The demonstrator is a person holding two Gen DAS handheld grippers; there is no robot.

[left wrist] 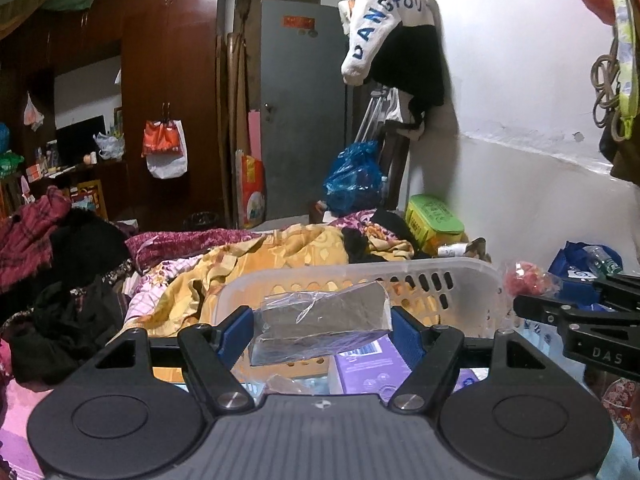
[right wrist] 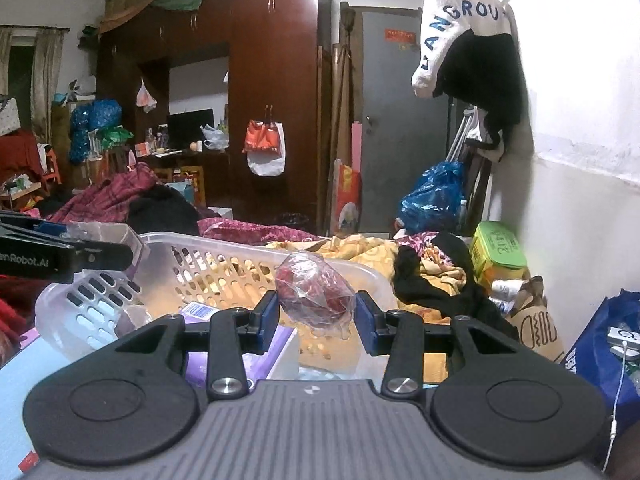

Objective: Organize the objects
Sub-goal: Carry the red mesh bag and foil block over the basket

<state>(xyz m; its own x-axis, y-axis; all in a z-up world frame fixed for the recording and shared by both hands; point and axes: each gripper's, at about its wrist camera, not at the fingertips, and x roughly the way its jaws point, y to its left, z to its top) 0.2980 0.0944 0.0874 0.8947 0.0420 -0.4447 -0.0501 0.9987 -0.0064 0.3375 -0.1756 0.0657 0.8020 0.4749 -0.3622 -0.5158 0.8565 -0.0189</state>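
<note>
Both claws grip wrapped items above the basket [left wrist: 460, 280]: left claw [left wrist: 316, 330] a grey block [left wrist: 320, 316], right claw [right wrist: 316, 316] a red bundle [right wrist: 316, 296]

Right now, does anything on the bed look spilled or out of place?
Yes. Clothes and a yellow blanket lie crumpled in heaps around the white basket, not folded. Nothing looks spilled.
</note>
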